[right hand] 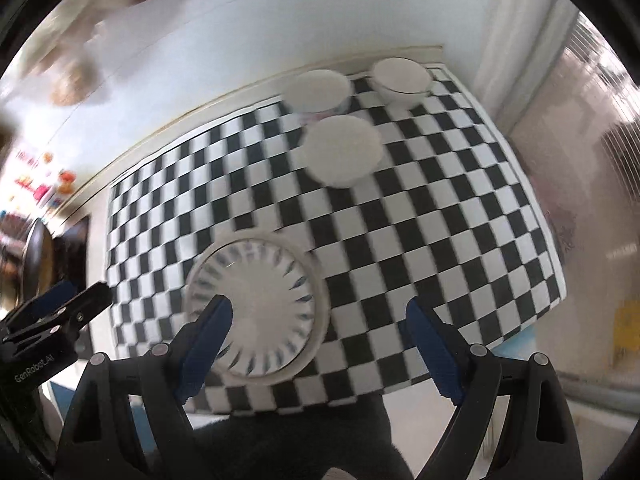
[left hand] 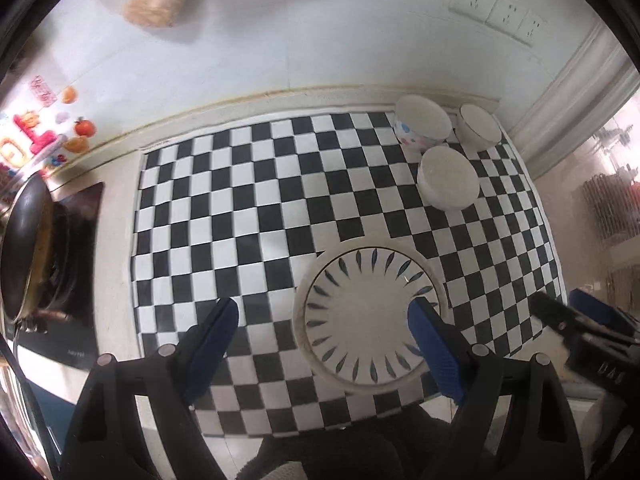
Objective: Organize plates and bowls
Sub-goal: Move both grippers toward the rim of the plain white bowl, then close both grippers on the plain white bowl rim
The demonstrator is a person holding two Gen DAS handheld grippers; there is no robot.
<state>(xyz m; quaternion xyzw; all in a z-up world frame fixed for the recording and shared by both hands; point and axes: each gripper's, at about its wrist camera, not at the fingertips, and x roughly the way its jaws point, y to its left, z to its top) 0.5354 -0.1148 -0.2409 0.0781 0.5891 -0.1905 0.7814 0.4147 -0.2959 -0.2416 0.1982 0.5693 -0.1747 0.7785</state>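
A white plate with blue leaf marks (left hand: 366, 316) lies on a larger white plate near the front of the checkered mat (left hand: 248, 208); it also shows in the right wrist view (right hand: 260, 304). Three white bowls stand at the far right: a plain one (left hand: 448, 178), one with coloured dots (left hand: 422, 124) and one with a dark rim line (left hand: 479, 126). They show in the right wrist view too, the plain bowl (right hand: 342, 154) nearest. My left gripper (left hand: 322, 312) is open above the mat, its right finger over the plate. My right gripper (right hand: 316, 316) is open, its left finger over the plate.
A dark pan (left hand: 24, 248) sits on a black stove at the left. A white tiled wall with sockets (left hand: 500, 10) and stickers (left hand: 44, 136) runs behind the mat. A window frame (left hand: 572, 92) stands at the right. The right wrist view is blurred.
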